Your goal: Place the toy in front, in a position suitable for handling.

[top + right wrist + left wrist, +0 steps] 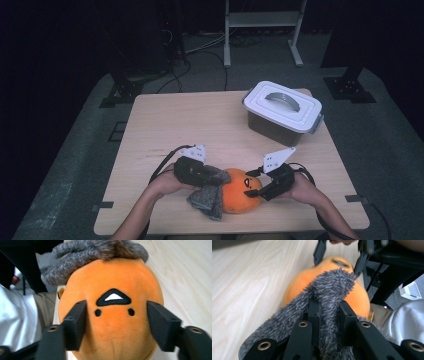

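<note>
Orange plush toy (241, 192): lies near the table's (165, 125) front edge, between both hands; embroidered face turned toward the right gripper.
Grey fuzzy cloth (206, 196): draped over the toy's left end and trailing onto the wood; likely being pulled on or off it, I can't tell which.
Left gripper (329, 307): clenched on a fold of the cloth, pile bunched between the jaws, which gives it a firm hold on the fabric.
Right gripper (116, 322): jaws straddle the toy's face; the left one seems to meet the plush, the right stands clear, so it brackets rather than squeezes, probably to steady the toy.
Lidded white container (283, 111): closed, well apart at the far right.
</note>
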The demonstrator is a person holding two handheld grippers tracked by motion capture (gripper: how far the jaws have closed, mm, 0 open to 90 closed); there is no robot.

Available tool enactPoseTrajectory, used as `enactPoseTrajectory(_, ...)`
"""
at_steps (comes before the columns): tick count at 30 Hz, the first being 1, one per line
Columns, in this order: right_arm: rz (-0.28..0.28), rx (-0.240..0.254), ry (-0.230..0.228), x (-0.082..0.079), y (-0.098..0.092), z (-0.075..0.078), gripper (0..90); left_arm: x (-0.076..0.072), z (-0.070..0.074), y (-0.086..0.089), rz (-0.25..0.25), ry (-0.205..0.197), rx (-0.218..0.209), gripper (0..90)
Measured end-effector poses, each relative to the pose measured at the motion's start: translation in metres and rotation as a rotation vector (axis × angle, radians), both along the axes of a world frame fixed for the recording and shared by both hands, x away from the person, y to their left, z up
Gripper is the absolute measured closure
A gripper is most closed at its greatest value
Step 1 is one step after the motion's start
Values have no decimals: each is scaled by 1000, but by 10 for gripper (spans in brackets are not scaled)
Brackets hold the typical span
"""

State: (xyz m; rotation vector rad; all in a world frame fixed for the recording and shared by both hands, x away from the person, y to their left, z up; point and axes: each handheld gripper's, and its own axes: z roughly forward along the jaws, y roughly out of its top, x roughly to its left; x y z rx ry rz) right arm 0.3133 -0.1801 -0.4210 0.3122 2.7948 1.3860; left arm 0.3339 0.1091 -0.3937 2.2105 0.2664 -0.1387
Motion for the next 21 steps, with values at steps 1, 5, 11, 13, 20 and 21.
enactPoseTrajectory(1,9,1,-19,-2,2,1,398,0,3,-3,-2,1,-4,753)
enactPoseTrajectory(5,48,2,-90,-11,14,5,437,0,11,-15,-31,-20,3,753)
enactPoseTrajectory(11,50,-5,-117,-13,6,2,496,0,1,-10,-13,-1,24,753)
enactPoseTrajectory(13,48,1,-117,-12,2,1,497,0,-4,-3,-3,5,24,753)
enactPoseTrajectory(20,-1,45,-18,-7,4,3,279,-3,-13,12,20,23,24,753)
enactPoseTrajectory(21,-13,49,2,-6,3,3,256,-4,-13,13,19,22,25,753)
